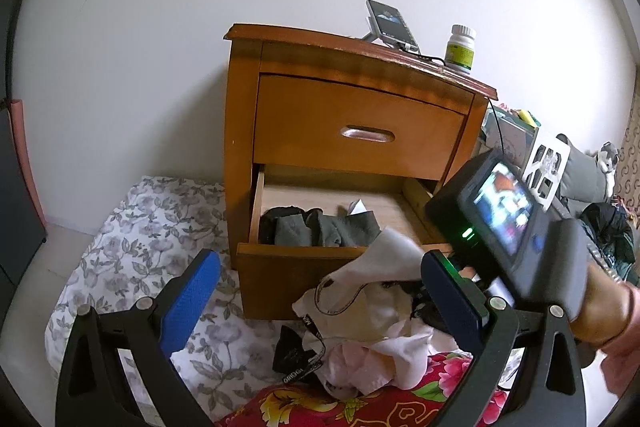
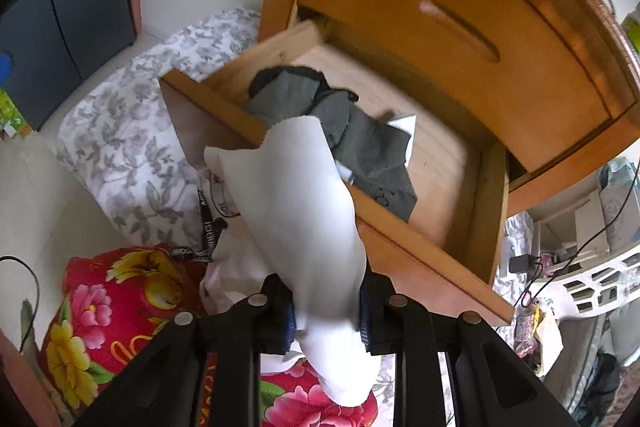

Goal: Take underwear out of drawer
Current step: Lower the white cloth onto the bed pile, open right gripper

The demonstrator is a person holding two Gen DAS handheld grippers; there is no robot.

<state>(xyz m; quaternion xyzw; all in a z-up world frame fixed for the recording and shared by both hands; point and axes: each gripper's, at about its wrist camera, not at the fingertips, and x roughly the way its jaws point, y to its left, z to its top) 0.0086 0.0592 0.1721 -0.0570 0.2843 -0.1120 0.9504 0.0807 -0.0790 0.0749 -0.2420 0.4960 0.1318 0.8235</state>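
Right gripper (image 2: 326, 319) pinches white underwear (image 2: 304, 211) at 6 o'clock of the open drawer (image 2: 400, 243); left gripper (image 1: 316, 303) fingers spread wide, empty.

On top of the wooden nightstand (image 1: 320, 45) a phone (image 1: 390, 23) leans tilted on a small stand, with a cable running from its lower end across the top. Near it, toward the right edge, a white-capped pill bottle (image 1: 461, 49) with a green label stands upright. A grey-and-white floral quilt (image 1: 132, 231) lies on the floor left of the nightstand, and a red cushion (image 2: 108, 303) with yellow and pink flowers sits in front. To the right a white plastic basket (image 2: 600, 279) with slotted sides stands among cluttered boxes. A dark cabinet (image 2: 60, 7) stands far left.
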